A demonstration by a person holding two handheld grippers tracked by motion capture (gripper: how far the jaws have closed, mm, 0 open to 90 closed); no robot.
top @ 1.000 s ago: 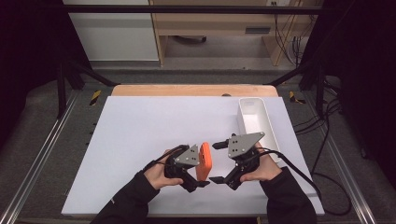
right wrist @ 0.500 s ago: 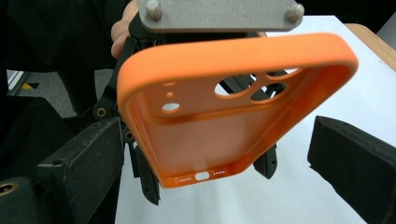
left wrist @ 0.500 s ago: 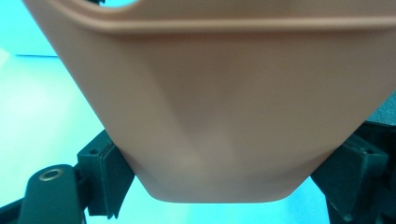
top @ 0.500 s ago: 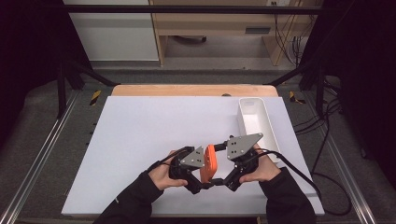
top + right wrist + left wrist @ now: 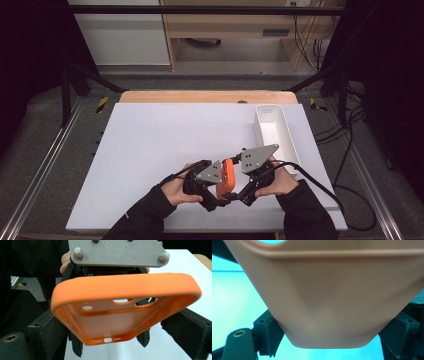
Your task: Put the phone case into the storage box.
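An orange phone case (image 5: 228,175) hangs above the near part of the white board, between my two grippers. My left gripper (image 5: 220,194) is shut on it; in the left gripper view the case's back (image 5: 332,302) sits wedged between both pads (image 5: 268,332). My right gripper (image 5: 112,332) faces the case's open inside (image 5: 120,287), with camera holes and port cut-outs showing. Its jaws have just been closing with the case's lower end between them; the left jaw lies close to the rim, and a gap remains at the right jaw. The left gripper's grey plate (image 5: 117,252) is behind the case.
A white oblong tray (image 5: 272,127) stands at the right of the white board (image 5: 165,140), just beyond the right hand. A wooden strip runs along the board's far edge. Metal rails flank the table, and cables trail off to the right.
The left gripper has carried the orange case a little to the right, up against the right gripper. The right hand has stayed where it was.
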